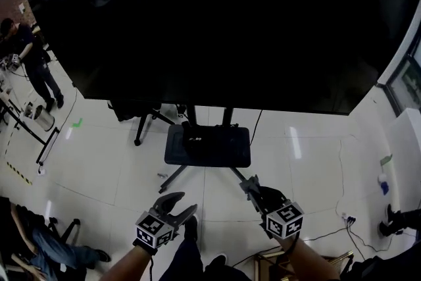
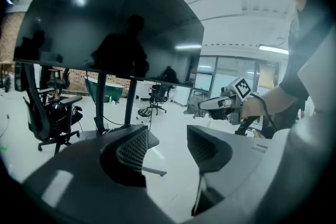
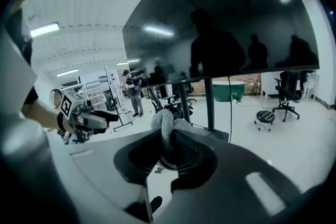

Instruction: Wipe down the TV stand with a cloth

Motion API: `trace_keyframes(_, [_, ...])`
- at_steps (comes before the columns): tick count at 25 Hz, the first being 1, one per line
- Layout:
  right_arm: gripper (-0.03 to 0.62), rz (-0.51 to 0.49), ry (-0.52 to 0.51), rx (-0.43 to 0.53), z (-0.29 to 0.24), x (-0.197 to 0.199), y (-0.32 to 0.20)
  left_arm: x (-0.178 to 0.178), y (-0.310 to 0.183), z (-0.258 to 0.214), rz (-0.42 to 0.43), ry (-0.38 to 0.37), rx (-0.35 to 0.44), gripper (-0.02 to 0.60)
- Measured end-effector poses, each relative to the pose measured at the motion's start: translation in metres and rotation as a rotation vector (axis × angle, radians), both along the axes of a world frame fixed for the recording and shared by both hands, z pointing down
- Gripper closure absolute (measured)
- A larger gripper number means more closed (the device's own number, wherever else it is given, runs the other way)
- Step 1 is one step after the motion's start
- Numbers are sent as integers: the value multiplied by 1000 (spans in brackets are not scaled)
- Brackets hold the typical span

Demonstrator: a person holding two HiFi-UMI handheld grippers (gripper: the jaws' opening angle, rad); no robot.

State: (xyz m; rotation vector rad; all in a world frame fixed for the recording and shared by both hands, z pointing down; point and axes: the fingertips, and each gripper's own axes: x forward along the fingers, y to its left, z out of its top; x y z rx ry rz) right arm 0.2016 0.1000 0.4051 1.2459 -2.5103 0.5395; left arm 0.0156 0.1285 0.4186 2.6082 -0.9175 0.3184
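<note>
While my right gripper clenches the grey cloth at lower right and my left gripper hangs released and empty, I'd press the cloth flat on the TV stand at centre frame. Overlapping strokes should cover it

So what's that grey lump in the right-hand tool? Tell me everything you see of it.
A cloth: pale grey, soft and fuzzy-looking, bunched into a rounded fold. The right gripper is shut on it, and the fold pokes out past the jaws. Only the jaws touch it; it hangs in the air, short of the TV stand.
</note>
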Motion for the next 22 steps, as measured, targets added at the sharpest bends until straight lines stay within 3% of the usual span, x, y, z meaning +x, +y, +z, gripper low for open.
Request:
trace_keyframes(4, [545,24,-40,56,-55,-3,59,-17,61,-40,-31,8,0,327])
trace_keyframes(10, [545,124,-147,62,-106,5,137,-31,128,-85,-43,20,31,327])
trace_keyframes(14, [546,159,-165,93,-131,-7,169,-50,148,-102,-35,14,72,327])
trace_keyframes(22, [548,134,-157,167,-157,-59,204,-77,163,-133,2,35,134,324])
